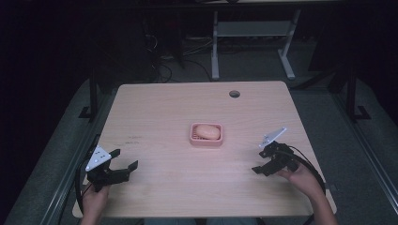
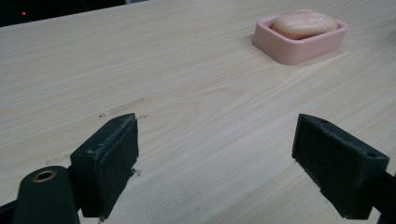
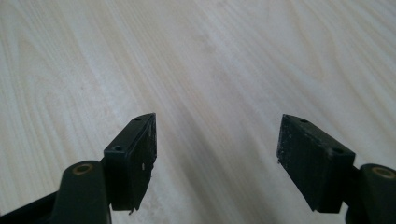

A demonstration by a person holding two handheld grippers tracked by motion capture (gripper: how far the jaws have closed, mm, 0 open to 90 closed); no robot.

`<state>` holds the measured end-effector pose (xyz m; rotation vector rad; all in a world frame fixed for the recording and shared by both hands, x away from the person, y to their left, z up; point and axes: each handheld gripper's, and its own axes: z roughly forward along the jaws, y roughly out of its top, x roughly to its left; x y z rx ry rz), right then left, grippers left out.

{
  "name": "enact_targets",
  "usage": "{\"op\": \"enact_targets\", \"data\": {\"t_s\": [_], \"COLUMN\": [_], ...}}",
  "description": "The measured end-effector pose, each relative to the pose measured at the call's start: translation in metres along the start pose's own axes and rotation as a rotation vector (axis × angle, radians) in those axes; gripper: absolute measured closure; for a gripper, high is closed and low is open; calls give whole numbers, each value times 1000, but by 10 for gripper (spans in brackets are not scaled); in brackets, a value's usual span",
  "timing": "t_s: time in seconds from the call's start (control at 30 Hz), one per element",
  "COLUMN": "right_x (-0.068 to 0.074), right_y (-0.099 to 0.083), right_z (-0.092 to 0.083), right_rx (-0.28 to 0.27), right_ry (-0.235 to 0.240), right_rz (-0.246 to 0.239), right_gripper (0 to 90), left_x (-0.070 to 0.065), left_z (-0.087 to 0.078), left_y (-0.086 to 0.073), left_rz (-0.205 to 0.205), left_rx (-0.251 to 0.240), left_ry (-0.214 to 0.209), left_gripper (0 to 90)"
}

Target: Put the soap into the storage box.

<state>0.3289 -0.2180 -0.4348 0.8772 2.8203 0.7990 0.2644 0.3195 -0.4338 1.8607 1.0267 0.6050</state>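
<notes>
A pink soap dish (image 1: 206,139) with a peach bar of soap (image 1: 207,131) in it sits at the middle of the light wooden table (image 1: 155,108). The dish (image 2: 299,44) and soap (image 2: 304,24) also appear far off at the upper right of the left gripper view. My left gripper (image 1: 126,164) rests near the table's front left, jaws open, nothing between them (image 2: 217,163). My right gripper (image 1: 259,164) is low over the front right of the table, pointing left. Its jaws stand apart over bare wood (image 3: 217,158).
A round cable hole (image 1: 234,93) is in the table's far right part. White desk legs (image 1: 215,47) and cables stand on the dark floor beyond the far edge. Black cables trail from both grippers off the front edge.
</notes>
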Motion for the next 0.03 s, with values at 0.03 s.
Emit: {"op": "enact_targets", "data": {"t_s": [0.03], "right_x": [0], "right_y": [0], "right_z": [0], "right_rx": [0], "right_ry": [0], "right_rz": [0], "right_gripper": [282], "left_x": [0], "left_z": [0], "left_y": [0], "left_rz": [0], "left_rx": [0], "left_ry": [0], "left_gripper": [143]}}
